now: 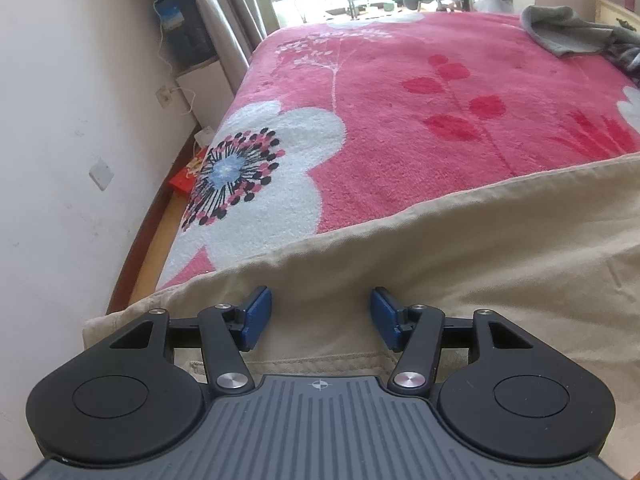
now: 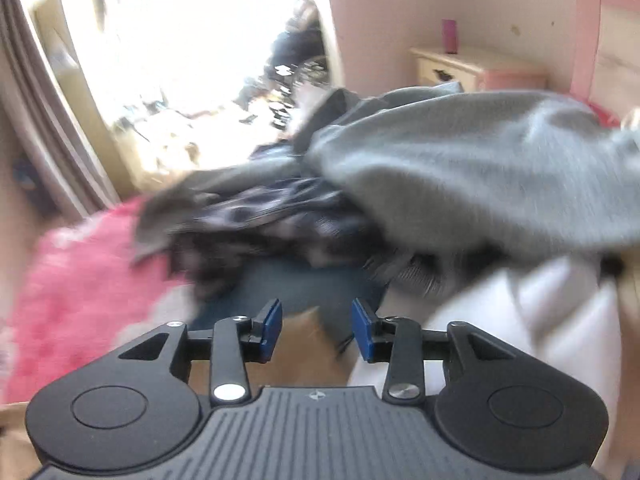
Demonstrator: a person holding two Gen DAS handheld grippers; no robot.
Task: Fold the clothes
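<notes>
A beige garment [image 1: 460,256] with a stitched seam lies spread across the near edge of the bed. My left gripper [image 1: 321,318] hovers just over it, blue pads apart, with only flat cloth beneath the gap. The right wrist view is blurred by motion. There my right gripper [image 2: 317,330] stands open above a strip of the beige cloth [image 2: 296,356], nothing pinched between its pads. Ahead of it is a heap: a grey garment [image 2: 480,176] on top, a dark patterned one [image 2: 272,220], a dark blue piece [image 2: 300,284] and a white one [image 2: 540,320] at the right.
The bed carries a pink floral blanket [image 1: 400,120], bare in its middle. The grey garment [image 1: 560,30] sits at its far right corner. A wall [image 1: 60,160] runs close along the left, with a red object [image 1: 182,182] on the floor. A pale nightstand [image 2: 460,66] stands behind the heap.
</notes>
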